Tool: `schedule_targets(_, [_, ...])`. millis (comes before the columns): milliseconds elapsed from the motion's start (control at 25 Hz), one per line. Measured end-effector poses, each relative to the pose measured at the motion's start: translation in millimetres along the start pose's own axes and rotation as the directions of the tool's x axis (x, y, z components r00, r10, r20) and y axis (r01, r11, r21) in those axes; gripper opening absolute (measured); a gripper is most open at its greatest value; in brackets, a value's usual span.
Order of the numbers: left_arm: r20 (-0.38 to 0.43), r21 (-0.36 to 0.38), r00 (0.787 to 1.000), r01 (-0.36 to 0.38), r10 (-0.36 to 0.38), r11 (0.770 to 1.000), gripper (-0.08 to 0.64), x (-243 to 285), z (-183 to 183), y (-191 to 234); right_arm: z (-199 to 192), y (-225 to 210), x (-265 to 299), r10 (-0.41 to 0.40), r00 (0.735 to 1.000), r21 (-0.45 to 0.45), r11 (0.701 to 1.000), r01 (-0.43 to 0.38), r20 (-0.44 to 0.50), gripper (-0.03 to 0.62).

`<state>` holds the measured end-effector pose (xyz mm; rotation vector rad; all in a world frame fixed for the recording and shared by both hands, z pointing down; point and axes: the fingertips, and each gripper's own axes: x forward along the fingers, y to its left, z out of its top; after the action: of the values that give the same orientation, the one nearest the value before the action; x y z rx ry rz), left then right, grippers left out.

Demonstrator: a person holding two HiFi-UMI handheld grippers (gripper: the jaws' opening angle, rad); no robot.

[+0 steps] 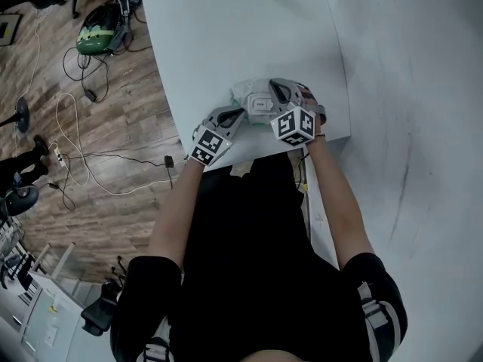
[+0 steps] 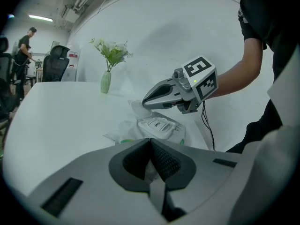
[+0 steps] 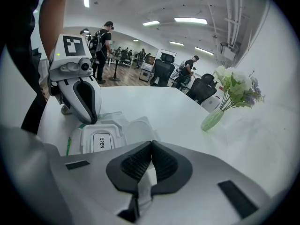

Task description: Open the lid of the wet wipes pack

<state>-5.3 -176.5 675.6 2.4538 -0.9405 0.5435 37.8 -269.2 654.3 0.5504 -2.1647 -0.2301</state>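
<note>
The wet wipes pack (image 1: 255, 101) lies near the front edge of the white table (image 1: 226, 36). Its white lid, marked OPEN (image 3: 100, 142), lies flat on the pack (image 2: 157, 125). My left gripper (image 1: 235, 115) is at the pack's near-left end. In its own view the left gripper (image 2: 151, 142) is shut, with white pack film showing between the pads. My right gripper (image 1: 278, 89) is at the opposite end, by a crinkled flap (image 2: 135, 108). The right gripper (image 3: 151, 144) is also shut with white film in the pads. Each gripper shows in the other's view: the right gripper (image 2: 146, 101) and the left gripper (image 3: 91, 117).
A green vase of flowers (image 2: 106, 81) stands farther back on the table, and the same vase (image 3: 213, 118) appears in the right gripper view. The table's front edge (image 1: 249, 157) is just below the grippers. Cables and a green bag (image 1: 98, 30) lie on the wooden floor to the left. People and office chairs are far behind.
</note>
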Motion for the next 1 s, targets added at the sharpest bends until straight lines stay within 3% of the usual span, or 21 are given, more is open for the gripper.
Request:
schedule_targets(600, [0.001,0.002,1.0,-0.005,0.005,1.0,0.023,-2,1,-1,-16,11,-2,0.043,0.998,0.076,0.996,-0.04,-0.038,0.017])
schedule_targets(1000, [-0.004,-0.054,1.0,0.021,-0.021,0.998,0.023,-11,1,-3,-9,14,-39,-0.021,0.999,0.166,0.986,0.027,-0.039,0.017])
